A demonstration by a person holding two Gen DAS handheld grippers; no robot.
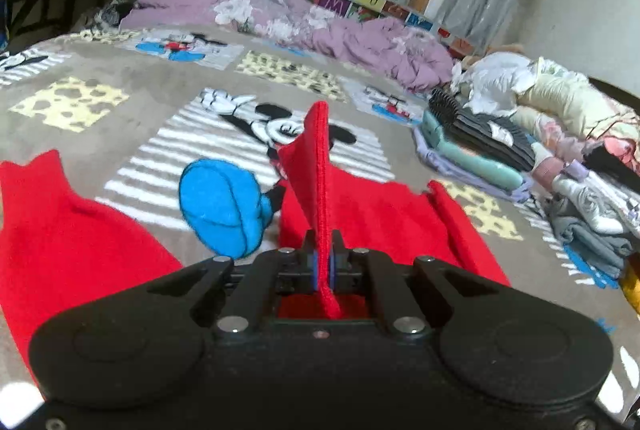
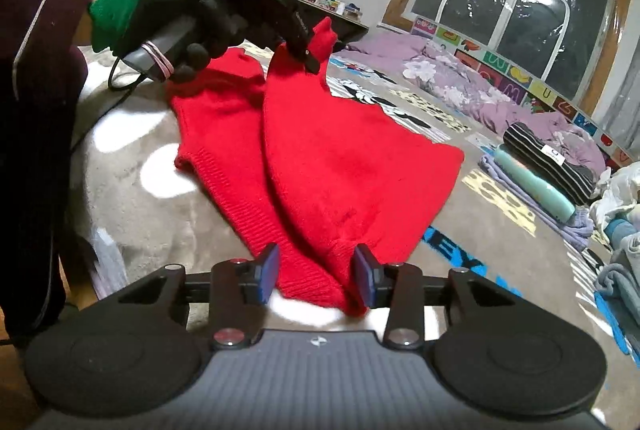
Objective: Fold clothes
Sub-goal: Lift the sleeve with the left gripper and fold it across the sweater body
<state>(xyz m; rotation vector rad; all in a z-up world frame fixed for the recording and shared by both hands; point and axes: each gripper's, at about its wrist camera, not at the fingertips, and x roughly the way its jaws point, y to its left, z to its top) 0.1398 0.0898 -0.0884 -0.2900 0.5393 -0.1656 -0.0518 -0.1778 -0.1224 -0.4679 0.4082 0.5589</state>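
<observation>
Red sweater [image 1: 360,214] edge pinched in left claw [image 1: 323,250].

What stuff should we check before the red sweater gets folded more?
1. Left tool pinching the red sweater: ok, shut on a raised edge.
2. Right tool holding the sweater: not ok, open, hem only lies between its pads.
3. Sweater flat: not ok, one side lifted and draped over.
4. Blanket beside the sweater bare for folding: ok.
5. Folded pile away from the sweater: ok.
</observation>
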